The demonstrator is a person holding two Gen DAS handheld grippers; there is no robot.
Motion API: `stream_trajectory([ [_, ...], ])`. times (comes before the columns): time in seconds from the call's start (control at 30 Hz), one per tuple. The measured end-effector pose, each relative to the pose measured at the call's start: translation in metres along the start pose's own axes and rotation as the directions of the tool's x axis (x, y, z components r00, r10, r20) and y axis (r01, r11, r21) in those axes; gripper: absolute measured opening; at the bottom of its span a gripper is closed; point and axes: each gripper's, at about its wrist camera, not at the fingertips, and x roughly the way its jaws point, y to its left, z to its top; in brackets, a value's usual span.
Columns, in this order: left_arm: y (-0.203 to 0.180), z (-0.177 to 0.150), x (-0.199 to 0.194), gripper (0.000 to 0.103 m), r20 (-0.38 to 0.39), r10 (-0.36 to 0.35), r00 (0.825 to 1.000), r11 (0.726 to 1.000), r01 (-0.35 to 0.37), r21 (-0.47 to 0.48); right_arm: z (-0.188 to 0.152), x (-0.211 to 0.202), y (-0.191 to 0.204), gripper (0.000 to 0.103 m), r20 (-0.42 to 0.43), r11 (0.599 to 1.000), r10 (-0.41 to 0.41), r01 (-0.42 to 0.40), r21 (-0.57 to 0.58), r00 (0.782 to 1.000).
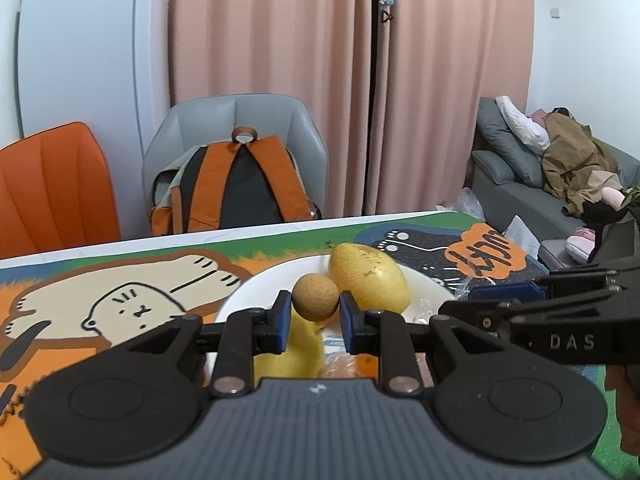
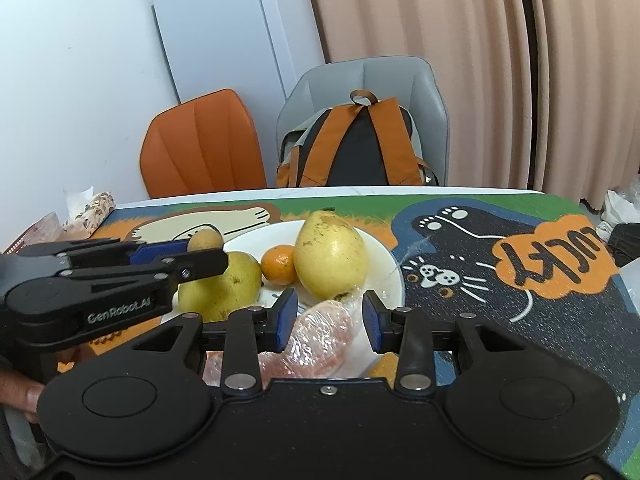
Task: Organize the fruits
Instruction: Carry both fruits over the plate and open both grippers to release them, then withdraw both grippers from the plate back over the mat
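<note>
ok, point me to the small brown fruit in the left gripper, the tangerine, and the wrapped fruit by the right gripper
small brown fruit (image 1: 314, 296), left wrist view, centre of its skin.
tangerine (image 2: 279, 266), right wrist view, middle of its peel.
plastic-wrapped fruit (image 2: 322, 334), right wrist view, on the wrap's top.

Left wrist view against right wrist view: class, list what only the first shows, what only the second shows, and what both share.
Only the left wrist view: a grey sofa piled with clothes, off to the right.

Only the right wrist view: a small orange between two yellow mangoes, and a plastic-wrapped fruit slice between the open right gripper fingers.

Both: the white plate, the backpack on the grey chair, and the left gripper shut on a small brown round fruit.
</note>
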Motion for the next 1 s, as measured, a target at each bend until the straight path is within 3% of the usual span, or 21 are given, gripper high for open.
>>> stream_trajectory([
  [0.53,-0.002,-0.003,-0.003,0.038,-0.028,0.018,0.999,1.0,-0.018,-0.004,-0.012,-0.01,-0.007,0.046,0.0,0.999,-0.006,0.006,0.031,1.0],
  [0.77,0.005,-0.005,-0.015,0.06,-0.024,0.05,0.998,0.998,-0.051,-0.037,-0.013,-0.017,-0.001,0.052,0.003,1.0,0.0,0.0,0.029,1.0],
  [1.0,0.012,-0.006,-0.032,0.075,-0.015,0.075,0.997,0.994,-0.076,-0.08,-0.012,-0.027,0.004,0.07,0.01,0.999,0.004,-0.005,0.038,1.0],
])
